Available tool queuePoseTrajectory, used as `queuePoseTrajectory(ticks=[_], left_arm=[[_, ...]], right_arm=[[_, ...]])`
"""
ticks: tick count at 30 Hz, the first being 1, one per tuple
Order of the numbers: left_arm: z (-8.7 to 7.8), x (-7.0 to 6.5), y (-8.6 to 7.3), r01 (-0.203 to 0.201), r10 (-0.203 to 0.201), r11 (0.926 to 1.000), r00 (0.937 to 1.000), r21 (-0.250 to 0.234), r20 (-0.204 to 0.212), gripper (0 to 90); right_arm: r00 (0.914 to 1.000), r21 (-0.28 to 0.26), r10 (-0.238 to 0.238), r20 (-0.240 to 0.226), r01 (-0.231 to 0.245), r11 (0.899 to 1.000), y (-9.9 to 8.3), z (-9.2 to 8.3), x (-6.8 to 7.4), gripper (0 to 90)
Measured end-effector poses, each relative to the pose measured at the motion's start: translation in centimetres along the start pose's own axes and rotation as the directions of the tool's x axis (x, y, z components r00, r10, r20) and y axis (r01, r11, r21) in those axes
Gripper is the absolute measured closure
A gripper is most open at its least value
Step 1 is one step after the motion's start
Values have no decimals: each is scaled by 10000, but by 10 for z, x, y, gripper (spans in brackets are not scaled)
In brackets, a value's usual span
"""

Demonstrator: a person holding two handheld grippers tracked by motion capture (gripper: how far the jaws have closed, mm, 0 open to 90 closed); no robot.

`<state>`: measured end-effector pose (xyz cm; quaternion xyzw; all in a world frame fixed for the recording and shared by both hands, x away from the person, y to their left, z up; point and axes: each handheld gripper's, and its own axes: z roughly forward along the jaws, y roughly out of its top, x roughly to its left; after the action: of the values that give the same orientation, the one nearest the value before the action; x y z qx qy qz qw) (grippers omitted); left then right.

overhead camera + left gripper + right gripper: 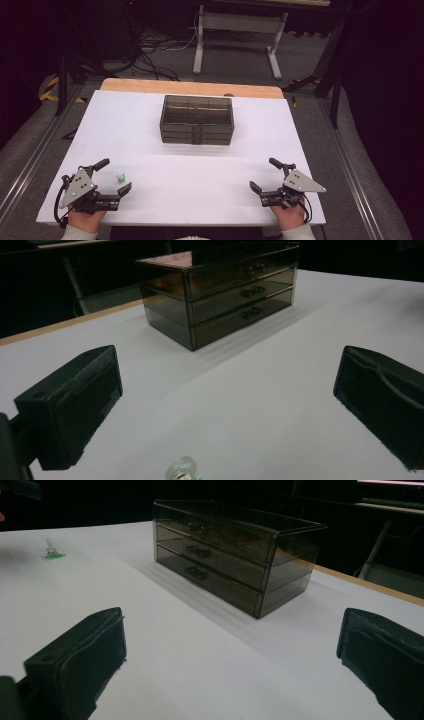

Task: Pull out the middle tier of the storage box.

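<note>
A white worktop sits in a dark room, a wooden edge along its far side and cables on the floor beyond; at the near edge the left gripper rests with its jaws spread wide, and between them, touching neither, stands a small clear-and-green part, close in front of the gripper's camera; the jaws straddle it, which I read as lining up for a pinch, since closing from here would catch it on both sides; the right gripper lies at the opposite near corner, its jaws equally wide and holding nothing, well apart from the part, probably parked so that it is free to work a drawer; farther out, toward the middle of the far half, stands a smoky translucent drawer box with three stacked drawers, all shut, their small handles facing the person; that orientation suits pulling one open from this side; the box looks like the likely destination for the part, though which drawer I cannot tell
</note>
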<state>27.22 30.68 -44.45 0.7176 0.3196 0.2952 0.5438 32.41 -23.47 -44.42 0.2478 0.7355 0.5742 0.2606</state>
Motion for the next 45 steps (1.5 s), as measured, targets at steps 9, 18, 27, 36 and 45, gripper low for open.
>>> queuePoseTrajectory(ticks=[9, 18, 27, 36, 45], left_arm=[[0, 0, 0, 32, -32, 10000, 10000, 14, -45, 3], [-1, -1, 1, 1, 0, 10000, 10000, 55, -33, 3], [-1, 0, 2, -6, 6, 10000, 10000, 55, -23, 3], [-1, -1, 2, -14, 14, 10000, 10000, 66, -13, 4], [-1, -1, 2, -32, 32, 10000, 10000, 53, 7, 5]], right_arm=[[9997, 131, -116, -221, 119, 9998, 7, 8, 6, 0], [9979, 249, -164, -634, 180, 9995, 17, 20, 12, 2], [9960, 525, -251, -854, 297, 9982, 28, 40, 18, 8], [9943, 597, -372, -999, 433, 9973, 36, 55, 23, 15], [9876, 667, -444, -1505, 550, 9963, 46, 77, 33, 24]])
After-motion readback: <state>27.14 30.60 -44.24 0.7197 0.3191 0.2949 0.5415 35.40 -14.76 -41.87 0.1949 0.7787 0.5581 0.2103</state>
